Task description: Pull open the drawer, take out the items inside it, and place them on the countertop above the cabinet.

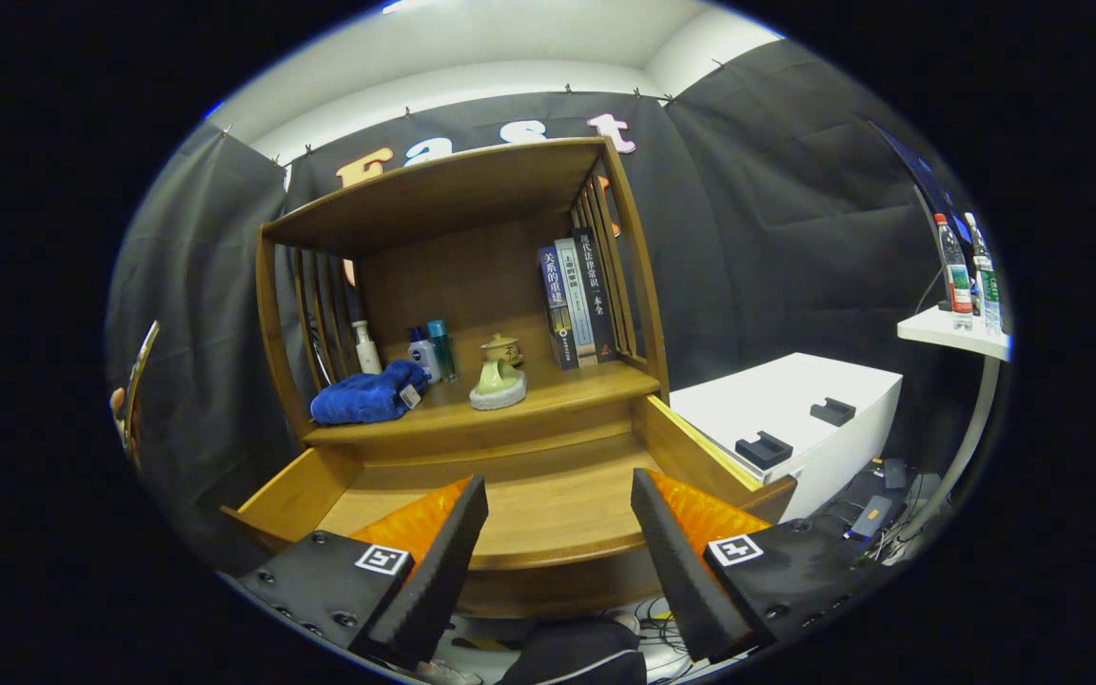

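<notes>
Gripper (559, 509) fingers apart at lower centre, gripping nothing; drawer (548, 504) pulled open beneath; blue cloth (367, 398) on countertop (567, 388) (centre-left).

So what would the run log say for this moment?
drawer: pulled open | gripper: open, holding nothing, above drawer | blue towel, figurine: on countertop

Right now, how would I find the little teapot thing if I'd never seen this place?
Find the wooden cabinet and look at its countertop, just above the pulled-open drawer, beyond the open gripper and its spread fingers. The teapot sits mid-counter, between the small bottles and the upright books. It's the only pale green, lidded, rounded piece, on a whitish base.
</notes>
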`<control>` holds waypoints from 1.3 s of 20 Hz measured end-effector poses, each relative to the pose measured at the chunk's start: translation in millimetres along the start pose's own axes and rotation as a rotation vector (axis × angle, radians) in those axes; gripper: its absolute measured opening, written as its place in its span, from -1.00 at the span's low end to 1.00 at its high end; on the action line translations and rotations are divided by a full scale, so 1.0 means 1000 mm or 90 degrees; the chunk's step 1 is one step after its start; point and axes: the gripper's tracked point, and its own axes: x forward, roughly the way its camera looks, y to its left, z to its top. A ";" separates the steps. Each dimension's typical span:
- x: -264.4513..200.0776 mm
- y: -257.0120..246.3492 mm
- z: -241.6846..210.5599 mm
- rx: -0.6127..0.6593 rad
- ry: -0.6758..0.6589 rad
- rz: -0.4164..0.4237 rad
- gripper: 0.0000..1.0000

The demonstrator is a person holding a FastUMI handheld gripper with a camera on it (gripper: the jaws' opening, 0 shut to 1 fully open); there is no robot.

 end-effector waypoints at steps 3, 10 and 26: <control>-0.006 -0.006 -0.016 0.013 0.015 -0.010 0.97; -0.007 -0.012 -0.051 0.022 0.060 -0.016 0.97; 0.013 -0.016 -0.044 0.040 0.049 -0.015 0.93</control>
